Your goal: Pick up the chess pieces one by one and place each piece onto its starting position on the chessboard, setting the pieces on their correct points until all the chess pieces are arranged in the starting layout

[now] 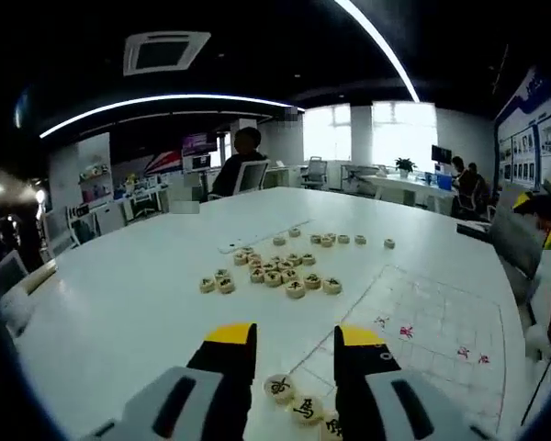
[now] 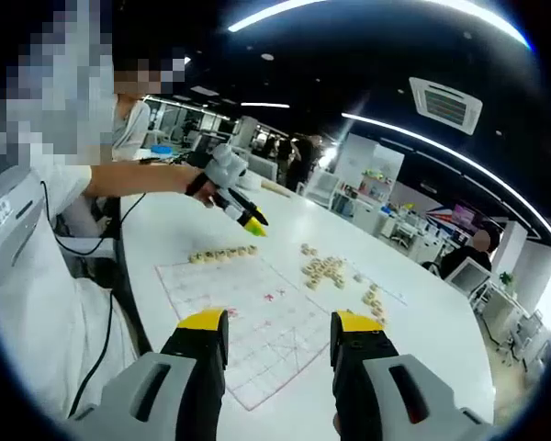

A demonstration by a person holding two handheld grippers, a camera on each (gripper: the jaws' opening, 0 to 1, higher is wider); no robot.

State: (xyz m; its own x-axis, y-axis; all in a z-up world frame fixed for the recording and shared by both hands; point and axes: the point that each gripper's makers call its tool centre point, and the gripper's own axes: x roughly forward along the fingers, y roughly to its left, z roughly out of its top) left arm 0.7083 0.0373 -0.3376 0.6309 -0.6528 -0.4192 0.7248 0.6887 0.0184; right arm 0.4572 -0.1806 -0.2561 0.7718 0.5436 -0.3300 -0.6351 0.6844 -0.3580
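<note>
**Asker:** Since the next pick turns on where the loose pieces lie, which way are they from each tool?

**Describer:** From the left tool (image 1: 295,347), the pile (image 1: 274,271) of round wooden pieces sits straight ahead on the white table (image 1: 119,303), well apart from the jaws and just off the far left edge of the board (image 1: 422,335). A second, thinner scatter (image 1: 335,240) lies farther off, beyond the pile. A few placed pieces (image 1: 294,397) sit at the board's near edge, low between the left jaws.

**Asker:** Is either tool carrying a piece?

**Describer:** No. Both stand released, jaws spread with nothing between the pads. The right tool (image 2: 278,333) hangs over the opposite side of the board (image 2: 248,312), looking across it.

**Asker:** Which one is nearer the pile?

**Describer:** My judgement is the left. In the right gripper view the pile (image 2: 323,268) lies past the board's far right edge, and the left tool (image 2: 231,197), held out by a person's arm, hovers above the row of placed pieces (image 2: 222,254).

**Asker:** Anything in the way?

**Describer:** The table between the left tool and the pile looks bare. The pieces are flat discs with no long axis, but they crowd each other, some touching, so one at the near edge of the pile should be easiest to pinch. Chairs, desks and seated people are in the background, well away.
</note>
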